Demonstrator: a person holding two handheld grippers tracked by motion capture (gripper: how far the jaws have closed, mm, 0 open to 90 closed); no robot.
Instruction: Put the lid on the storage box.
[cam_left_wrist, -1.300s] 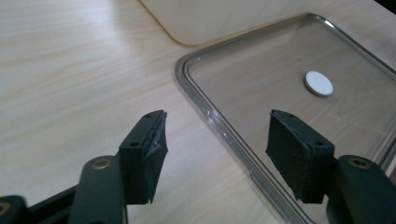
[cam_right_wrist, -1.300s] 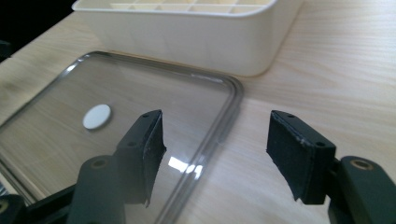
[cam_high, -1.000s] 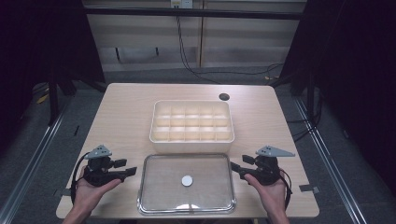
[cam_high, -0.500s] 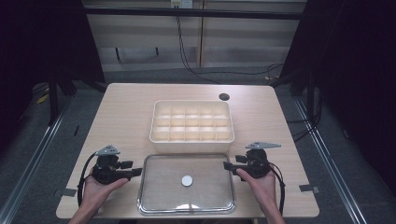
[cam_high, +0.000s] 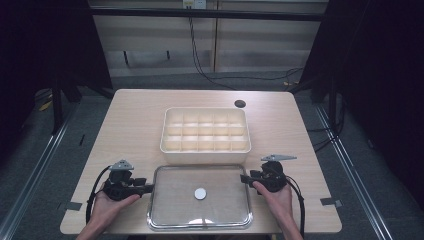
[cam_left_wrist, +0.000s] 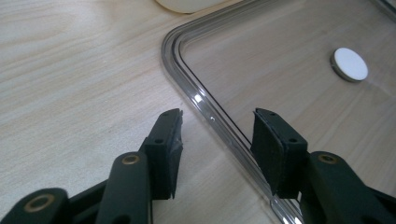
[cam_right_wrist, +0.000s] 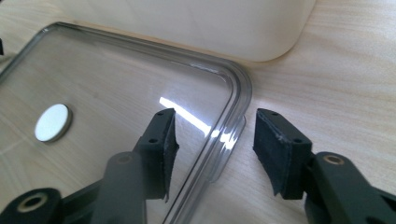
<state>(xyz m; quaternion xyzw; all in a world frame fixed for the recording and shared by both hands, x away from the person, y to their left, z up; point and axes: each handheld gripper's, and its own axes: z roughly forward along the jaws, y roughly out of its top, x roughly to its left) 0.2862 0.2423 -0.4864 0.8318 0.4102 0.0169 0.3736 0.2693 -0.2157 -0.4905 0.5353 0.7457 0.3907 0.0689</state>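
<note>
A clear plastic lid (cam_high: 200, 197) with a white round disc (cam_high: 200, 193) at its middle lies flat on the table, just in front of a cream compartment box (cam_high: 205, 134). My left gripper (cam_high: 148, 188) is open at the lid's left edge. In the left gripper view the lid's rim (cam_left_wrist: 212, 119) runs between the two jaws. My right gripper (cam_high: 244, 178) is open at the lid's right edge. In the right gripper view the rim (cam_right_wrist: 229, 135) and a small tab lie between the jaws, with the box wall (cam_right_wrist: 196, 23) just beyond.
The wooden table (cam_high: 135, 125) has a dark round hole (cam_high: 239, 103) at the back right. Cables trail from both grippers toward the table's front edge. Dark floor and metal rails surround the table.
Both grippers have moved inward and slightly forward, from beside the lid to its left and right edges. Their jaws now straddle the rim.
</note>
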